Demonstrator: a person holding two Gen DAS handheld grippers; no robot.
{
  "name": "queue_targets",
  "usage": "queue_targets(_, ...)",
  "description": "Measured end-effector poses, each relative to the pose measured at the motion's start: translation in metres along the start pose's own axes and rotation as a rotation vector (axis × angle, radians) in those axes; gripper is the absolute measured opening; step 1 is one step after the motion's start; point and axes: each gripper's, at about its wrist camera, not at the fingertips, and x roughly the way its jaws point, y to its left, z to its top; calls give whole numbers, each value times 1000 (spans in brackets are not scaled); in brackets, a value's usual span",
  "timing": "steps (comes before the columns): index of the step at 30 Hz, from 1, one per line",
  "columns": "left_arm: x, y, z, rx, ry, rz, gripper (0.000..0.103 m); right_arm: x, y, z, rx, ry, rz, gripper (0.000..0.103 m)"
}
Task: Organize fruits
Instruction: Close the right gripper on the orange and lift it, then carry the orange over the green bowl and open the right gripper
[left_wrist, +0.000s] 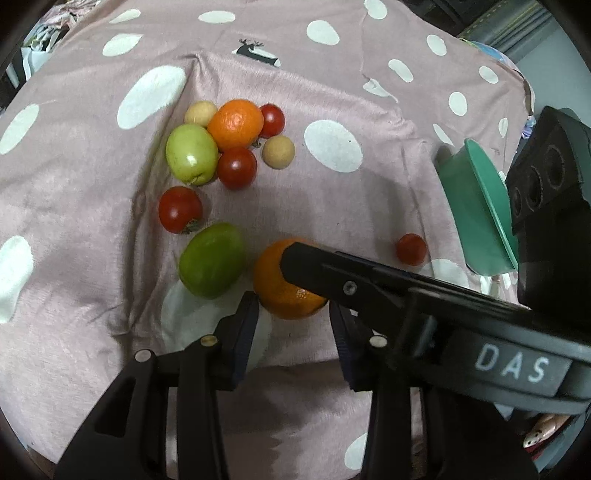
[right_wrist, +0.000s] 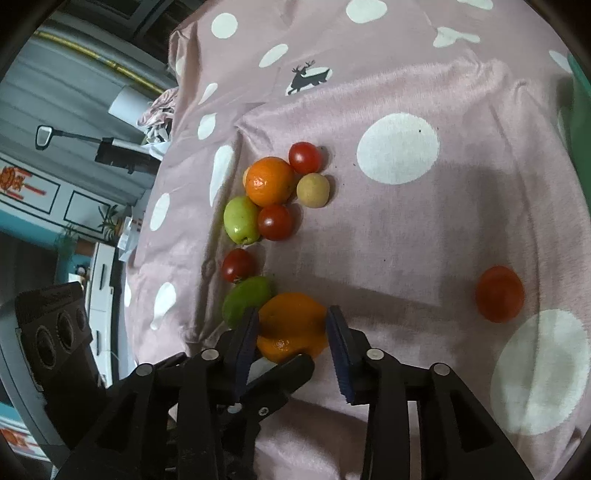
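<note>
Bracketing the orange (right_wrist: 291, 326), my right gripper (right_wrist: 291, 341) was half open, grip unclear; left gripper (left_wrist: 293, 317) open, empty. Firm, slippery peel, so hold at widest part.

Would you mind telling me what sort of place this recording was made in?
Probably a home, not a lab: a pink polka-dot cloth with a reindeer print covers the surface, and a white cabinet with a potted plant stands behind.

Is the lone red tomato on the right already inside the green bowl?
No: in the left wrist view the lone red tomato lies on the pink dotted cloth, apart from the green bowl.
</note>
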Motion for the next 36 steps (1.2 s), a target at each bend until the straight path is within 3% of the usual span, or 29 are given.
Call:
queue_targets(11,9,-1,3,17,-18,14,40,5,-7,2,18,1,34,43)
queue_targets(16,-4,-13,4,61,-76,38,39,-3,1,0,-19,-31,24,46)
queue_targets(20,-30,-34,4,122,-174,34,39,-27,11,0,-59,-106,36,46)
queue_targets(27,-66,-91,5,285,-332,28,39,-101,14,-7,-113,-327,58,46)
queue_targets(36,-44,-167,19,436,-341,-79,39,-167,-33,-17,-35,-528,-20,46)
